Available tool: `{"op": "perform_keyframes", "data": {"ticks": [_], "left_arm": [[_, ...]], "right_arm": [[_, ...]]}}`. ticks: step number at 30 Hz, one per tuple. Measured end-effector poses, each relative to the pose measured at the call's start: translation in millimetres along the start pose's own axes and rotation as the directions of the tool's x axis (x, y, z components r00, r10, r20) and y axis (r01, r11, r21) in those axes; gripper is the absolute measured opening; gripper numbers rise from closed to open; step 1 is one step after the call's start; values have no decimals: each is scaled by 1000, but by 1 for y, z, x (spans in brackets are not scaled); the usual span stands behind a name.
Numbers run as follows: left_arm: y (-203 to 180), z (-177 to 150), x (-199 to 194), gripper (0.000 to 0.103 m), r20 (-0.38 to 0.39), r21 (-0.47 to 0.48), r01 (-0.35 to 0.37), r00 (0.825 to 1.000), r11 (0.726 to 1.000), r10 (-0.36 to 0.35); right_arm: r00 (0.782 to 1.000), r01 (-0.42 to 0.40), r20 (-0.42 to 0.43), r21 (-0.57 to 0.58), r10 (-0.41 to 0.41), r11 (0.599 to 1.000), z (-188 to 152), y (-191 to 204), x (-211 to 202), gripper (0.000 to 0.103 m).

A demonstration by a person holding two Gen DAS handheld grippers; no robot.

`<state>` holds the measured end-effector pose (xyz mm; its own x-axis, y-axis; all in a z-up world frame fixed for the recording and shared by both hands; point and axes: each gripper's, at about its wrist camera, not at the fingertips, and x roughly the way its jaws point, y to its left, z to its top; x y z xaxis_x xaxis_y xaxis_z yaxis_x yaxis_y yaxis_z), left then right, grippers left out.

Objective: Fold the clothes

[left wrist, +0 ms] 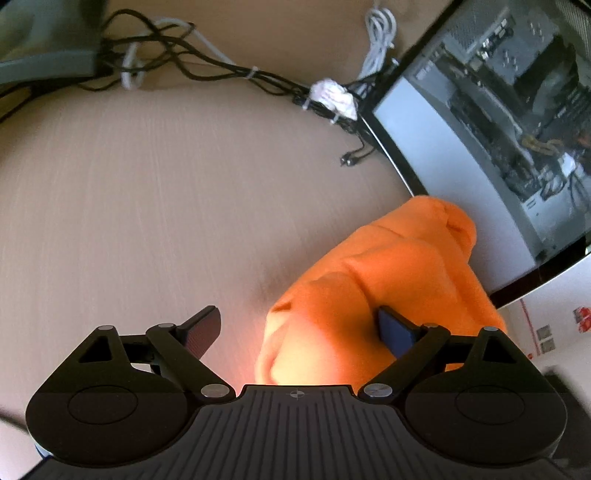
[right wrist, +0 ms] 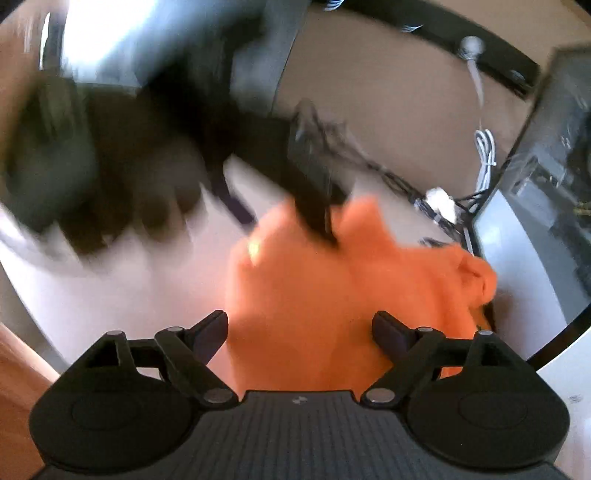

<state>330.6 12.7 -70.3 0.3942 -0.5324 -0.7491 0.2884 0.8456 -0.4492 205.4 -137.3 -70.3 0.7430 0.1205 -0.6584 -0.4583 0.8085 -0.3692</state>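
Both grippers spread, pinching nothing. Cloth (left wrist: pixel 388 280) ahead-right of your left gripper (left wrist: pixel 299 332), long axis running forward-right; dead centre before right gripper (right wrist: pixel 299 332), the nearer.

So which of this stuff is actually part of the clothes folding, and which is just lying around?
Part of the job:
- orange garment, bunched up on the table
- left gripper, jaws open
- right gripper, jaws open

Just lying about:
- tangle of black cables
- coiled white cable
- open computer case
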Motion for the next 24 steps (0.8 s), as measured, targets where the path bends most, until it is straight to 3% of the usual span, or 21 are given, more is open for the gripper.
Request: {"op": "perform_keyframes", "data": {"ticks": [1,2,3,4,6,9,11,14,16,19,21,22,24], "left_arm": [[4,-1,-8,94,8,-8,0,1000,1000,0],[8,-3,-17,94,16,-17,0,1000,1000,1],[15,-5,-26,94,25,-28,-6,1000,1000,6],[24,-8,-37,94,35,-49,-17,999,999,18],[46,-15,-60,94,55,-101,-36,998,994,42],[74,-24,-92,94,98,-157,-45,993,987,61],[85,-28,-110,95,129,-151,-34,990,988,54],[92,-30,-125,96,144,-114,4,990,993,12],[93,-29,-125,97,133,-101,28,991,994,-15],[96,-23,-122,97,134,-131,-29,990,991,46],[98,-16,-125,97,159,-162,-41,985,986,67],[98,-12,-132,97,188,-176,-11,981,984,44],[97,-4,-145,97,243,-193,42,970,980,6]], "right_arm": [[1000,31,-3,-42,-31,999,-2,7,7,85],[998,56,-2,-67,-56,996,-3,11,13,78],[998,67,-3,-63,-67,996,-1,13,18,62],[999,51,-9,-10,-51,999,4,10,22,56],[1000,-9,-17,141,11,990,20,-1,27,49],[987,-157,15,312,160,937,29,-7,19,42],[959,-278,56,373,278,885,35,-3,12,41],[890,-451,127,379,437,808,48,9,-3,40],[846,-529,160,374,508,762,52,15,-13,40],[800,-593,201,409,565,693,48,16,-30,40],[762,-631,252,497,596,596,45,0,-31,39],[737,-649,289,553,611,522,40,-11,-29,39],[671,-666,408,699,619,262,20,-45,-13,39]]}}
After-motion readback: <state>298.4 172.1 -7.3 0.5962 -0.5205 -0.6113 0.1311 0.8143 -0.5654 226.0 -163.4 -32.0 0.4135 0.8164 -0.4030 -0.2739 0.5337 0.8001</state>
